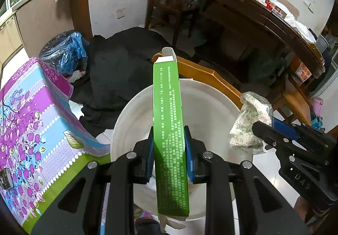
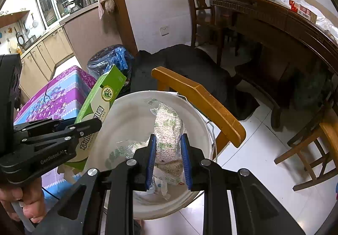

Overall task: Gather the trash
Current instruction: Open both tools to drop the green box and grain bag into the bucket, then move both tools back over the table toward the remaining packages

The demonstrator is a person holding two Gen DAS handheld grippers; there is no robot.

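Note:
My left gripper (image 1: pixel 169 137) is shut on a long green carton (image 1: pixel 168 120), held upright over the white bucket (image 1: pixel 211 108). From the right wrist view the same green carton (image 2: pixel 101 99) leans at the bucket's left edge in the left gripper (image 2: pixel 93 127). My right gripper (image 2: pixel 168 146) is shut on a clear plastic packet of white grains (image 2: pixel 168 129) above the white bucket (image 2: pixel 131 112). In the left wrist view that packet (image 1: pixel 251 123) hangs at the right, gripped by the right gripper (image 1: pixel 258 127).
A table with a purple and blue flowered cloth (image 1: pixel 36 120) stands at the left. A wooden chair back (image 2: pixel 200 99) rises behind the bucket. A bin with a blue bag (image 1: pixel 65 53), dark cloth (image 1: pixel 122 59) and a dark wooden table (image 1: pixel 264 21) lie beyond.

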